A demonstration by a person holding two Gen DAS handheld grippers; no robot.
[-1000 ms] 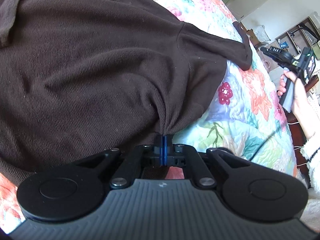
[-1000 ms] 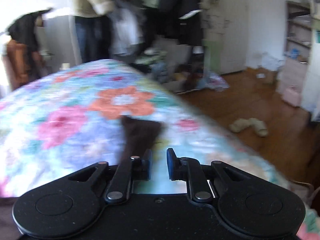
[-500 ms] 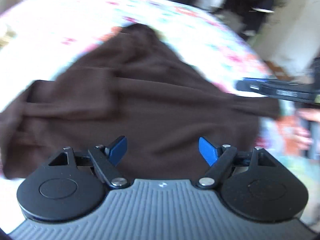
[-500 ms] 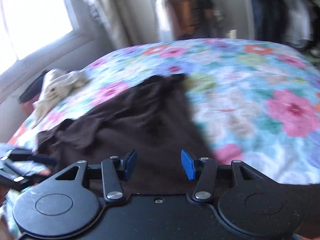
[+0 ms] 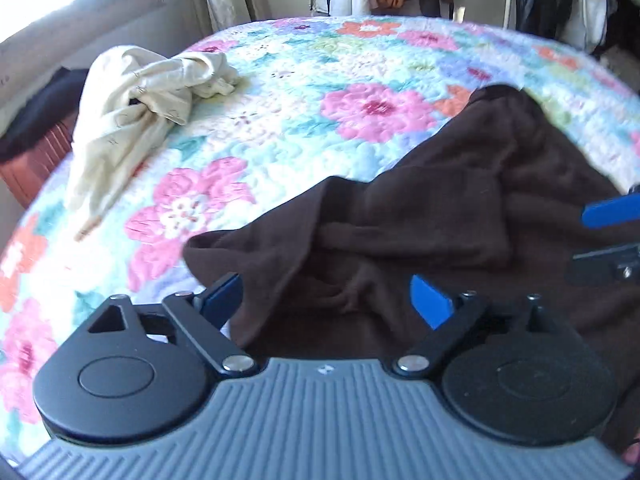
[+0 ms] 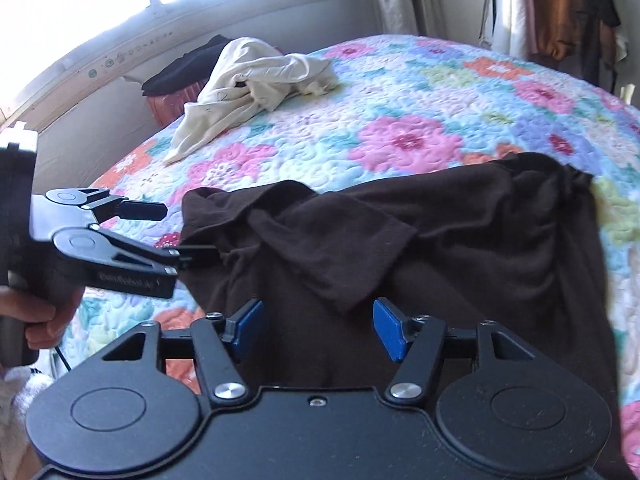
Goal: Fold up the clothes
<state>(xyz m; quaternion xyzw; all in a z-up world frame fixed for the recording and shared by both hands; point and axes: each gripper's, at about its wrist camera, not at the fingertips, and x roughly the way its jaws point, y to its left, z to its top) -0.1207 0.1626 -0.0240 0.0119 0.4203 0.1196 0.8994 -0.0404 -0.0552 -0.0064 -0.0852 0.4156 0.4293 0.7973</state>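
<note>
A dark brown garment (image 5: 440, 208) lies crumpled on the floral quilt (image 5: 360, 60), one sleeve folded across its body. My left gripper (image 5: 326, 298) hovers over its near left edge; its jaws are opening and the blue pads touch no cloth. In the right wrist view the same brown garment (image 6: 440, 232) spreads under my right gripper (image 6: 319, 326), whose jaws are also opening with only loose cloth below them. The left gripper (image 6: 170, 232) shows there at the garment's left corner, held by a hand. The right gripper (image 5: 608, 236) peeks in at the left view's right edge.
A crumpled cream garment (image 5: 132, 112) (image 6: 248, 88) lies at the far left of the quilt (image 6: 420, 92). Beyond the bed's edge a black item (image 6: 180, 68) rests on something red under the window. Hanging clothes (image 6: 560, 12) line the back wall.
The left gripper let go of the brown cloth's edge and opened wide. The right gripper opened too. Both swung round and now face the window side of the bed.
</note>
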